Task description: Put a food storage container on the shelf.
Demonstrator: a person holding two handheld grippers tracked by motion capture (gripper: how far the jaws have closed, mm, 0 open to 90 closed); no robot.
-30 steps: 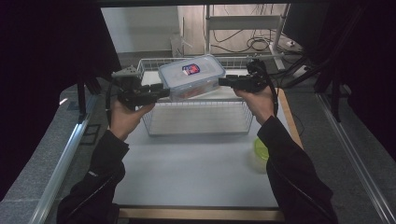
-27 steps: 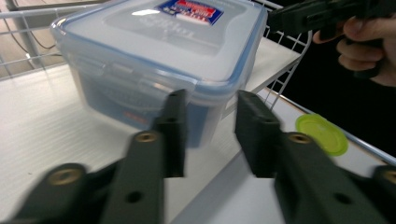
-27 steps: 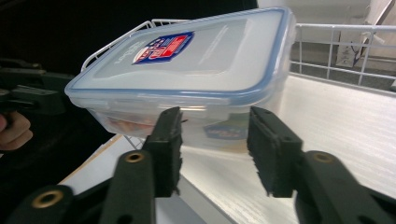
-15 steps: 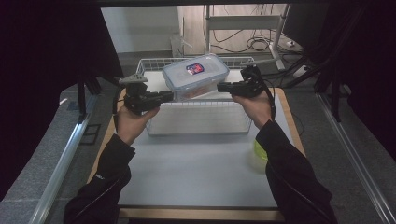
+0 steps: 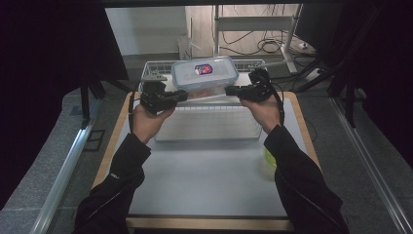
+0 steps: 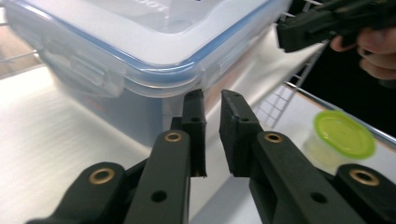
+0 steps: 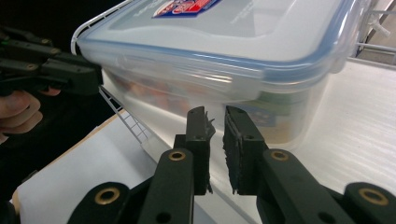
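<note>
A clear plastic box [image 5: 204, 75] with a blue-sealed lid and a red label rests at the far end of a white wire basket [image 5: 209, 127]. My left gripper [image 5: 182, 96] sits just off its left end. In the left gripper view the jaws [image 6: 212, 100] are nearly together, with nothing between them, and the box [image 6: 140, 42] lies just beyond. My right gripper [image 5: 229, 90] sits at the box's right end, its jaws [image 7: 215, 116] also close together and empty before the box [image 7: 224, 51]. Both pairs of jaws have just been closing.
A small cup with a green lid [image 5: 269, 158] stands on the white table to the right of the basket, also visible in the left gripper view as the green-lidded cup [image 6: 343, 135]. Shelving and cables lie behind the table. Metal rails run along both sides.
Both grippers' jaws have drawn closer together at the box's ends. The left gripper has shifted slightly toward the box. The box has stayed in place.
</note>
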